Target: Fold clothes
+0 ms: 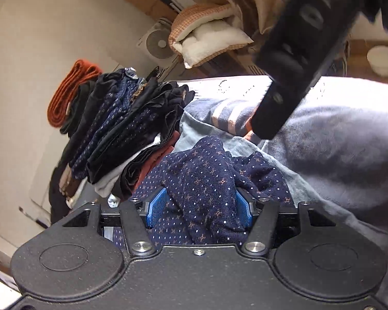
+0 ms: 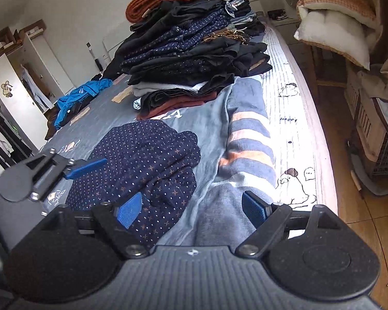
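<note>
A navy dotted garment (image 2: 142,170) is seen lying crumpled on the bed (image 2: 292,129), lower-centre of the right wrist view. A fold of it is bunched between the half-open blue pads of the left gripper (image 1: 198,206); a firm pinch can't really be told. The right gripper (image 2: 191,210) is held wide open, nothing gripped. A tall folded stack (image 2: 194,51) is parked at the top centre.

1. Soft daylight, moderately bright; the white sheet (image 2: 295,129) along the bed edge is washed out by glare.
2. Both views bow strongly at the edges, with dark corners.
3. The dark bar (image 1: 297,51) in the left view is smeared by blur.
4. Dark clothes (image 2: 191,54) lose detail in shadow.
</note>
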